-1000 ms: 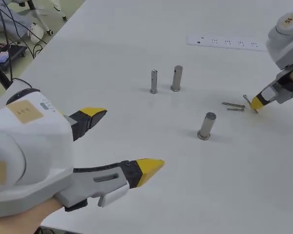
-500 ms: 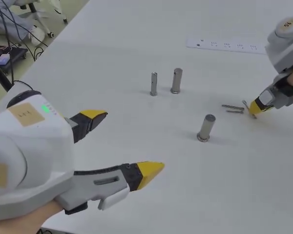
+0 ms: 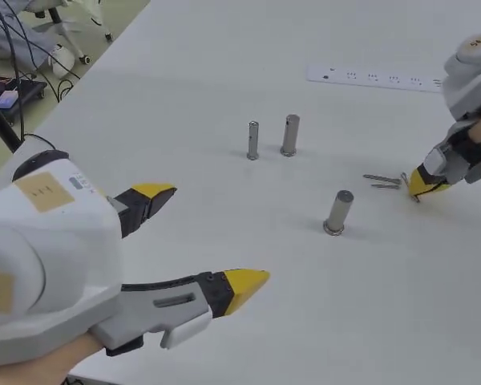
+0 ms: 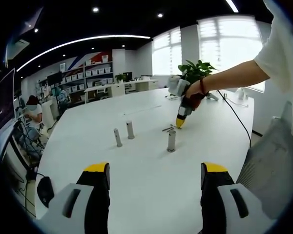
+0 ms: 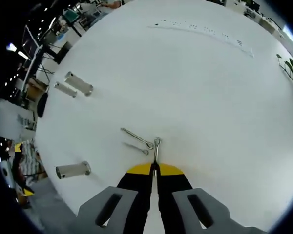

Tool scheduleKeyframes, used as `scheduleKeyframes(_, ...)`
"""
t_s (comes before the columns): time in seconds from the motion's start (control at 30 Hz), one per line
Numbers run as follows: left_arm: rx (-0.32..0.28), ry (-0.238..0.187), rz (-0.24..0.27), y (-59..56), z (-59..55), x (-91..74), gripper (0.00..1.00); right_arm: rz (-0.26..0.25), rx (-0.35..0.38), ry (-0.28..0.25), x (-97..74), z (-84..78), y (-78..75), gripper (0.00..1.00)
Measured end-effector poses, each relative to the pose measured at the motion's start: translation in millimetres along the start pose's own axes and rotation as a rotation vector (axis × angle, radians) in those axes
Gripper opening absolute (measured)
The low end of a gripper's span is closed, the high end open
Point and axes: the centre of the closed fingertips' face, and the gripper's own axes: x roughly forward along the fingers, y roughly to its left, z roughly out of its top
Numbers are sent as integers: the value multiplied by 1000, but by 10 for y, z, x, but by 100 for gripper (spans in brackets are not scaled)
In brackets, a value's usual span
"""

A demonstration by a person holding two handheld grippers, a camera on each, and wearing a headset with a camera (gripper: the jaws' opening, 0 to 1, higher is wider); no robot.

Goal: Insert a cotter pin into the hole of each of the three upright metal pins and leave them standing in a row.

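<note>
Three upright metal pins stand on the white table: a thin one (image 3: 252, 140), a thicker one (image 3: 289, 135) beside it, and a third (image 3: 337, 212) nearer to me and apart from them. My right gripper (image 3: 421, 186) is at the right, low over the table, shut on a cotter pin (image 5: 156, 147) that sticks out past its tips. Two more cotter pins (image 3: 382, 179) (image 5: 136, 138) lie flat just left of it. My left gripper (image 3: 202, 237) hovers open in the near left foreground, holding nothing. It faces the metal pins (image 4: 172, 141).
A white power strip (image 3: 377, 78) lies flat at the far side of the table. The table's left edge (image 3: 72, 96) runs diagonally, with chairs and cables on the floor beyond it. The table is bare between my left gripper and the metal pins.
My right gripper, with the cotter pin in it, has shifted slightly nearer to me beside the two loose cotter pins. The left gripper and the metal pins have stayed put.
</note>
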Motion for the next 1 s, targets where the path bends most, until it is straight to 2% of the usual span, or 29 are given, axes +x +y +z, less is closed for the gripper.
scheduleKeyframes(0.03, 0, 1, 0, 0, -2, 0, 76, 15, 17, 7, -8, 19, -8, 4)
scheduleKeyframes(0.13, 1, 2, 0, -2, -6, 0, 76, -3, 4, 20, -6, 52, -83, 4)
scheduleKeyframes(0.43, 1, -1, 2, 2, 1, -9, 76, 23, 48, 13, -4, 48, 17, 5)
scheduleKeyframes(0.6, 3, -2, 3, 1, 8, -17, 76, 34, 26, -1, -4, 83, 48, 10)
scheduleKeyframes(0.7, 3, -4, 3, -2, 15, -19, 76, 48, -17, -10, -29, 86, 111, 11)
scheduleKeyframes(0.83, 2, -2, 4, -2, 16, -21, 76, 44, -154, -53, -61, 161, 130, 17)
scheduleKeyframes(0.93, 2, -4, 4, -2, 21, -20, 76, 29, -317, -84, -90, 218, 146, 18)
scheduleKeyframes(0.97, 1, -4, 3, -4, 23, -18, 76, 29, -347, -83, -93, 214, 157, 18)
scheduleKeyframes(1.0, 1, -4, 3, -4, 25, -18, 76, 13, -484, -93, -101, 246, 155, 19)
